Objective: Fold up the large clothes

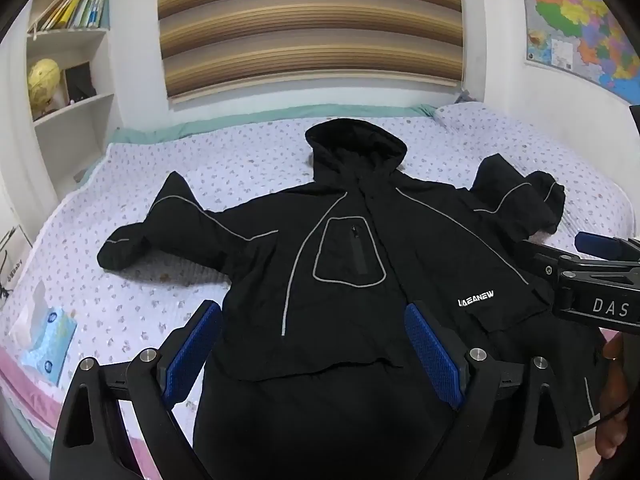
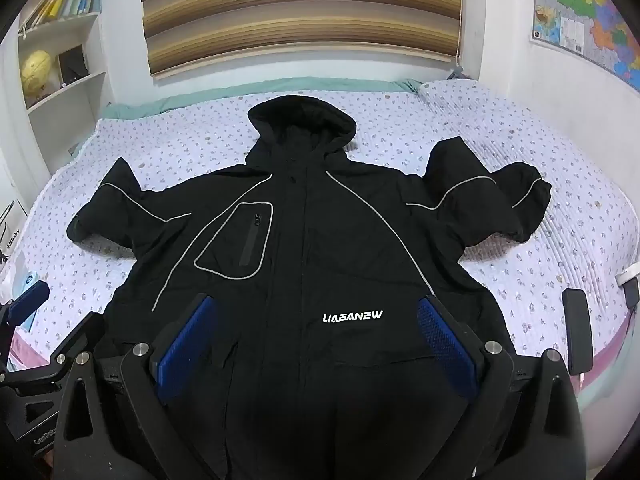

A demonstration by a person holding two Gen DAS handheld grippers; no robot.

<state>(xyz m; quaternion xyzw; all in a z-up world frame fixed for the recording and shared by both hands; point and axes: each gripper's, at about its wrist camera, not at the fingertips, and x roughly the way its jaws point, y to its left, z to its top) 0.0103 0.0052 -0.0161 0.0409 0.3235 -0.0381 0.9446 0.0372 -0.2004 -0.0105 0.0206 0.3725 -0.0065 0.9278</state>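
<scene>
A black hooded jacket (image 1: 360, 208) with grey piping and a white chest logo lies face up on the bed, sleeves spread to both sides; the right wrist view takes in the whole jacket (image 2: 320, 220). My left gripper (image 1: 314, 312) hangs open over its lower left front, and the blue pads (image 1: 192, 348) touch nothing. My right gripper (image 2: 316, 304) is open above the lower middle by the logo, nothing between its fingers. Each gripper shows at the edge of the other's view: the right gripper (image 1: 580, 276) and the left gripper (image 2: 28, 308).
The bed's floral quilt (image 1: 120, 280) surrounds the jacket. A blue tissue pack (image 1: 48, 344) lies at the near left, and a black slab-shaped device (image 2: 578, 332) at the near right edge. A bookshelf (image 1: 68, 40) stands at the back left. A hand (image 1: 612, 392) shows at the right.
</scene>
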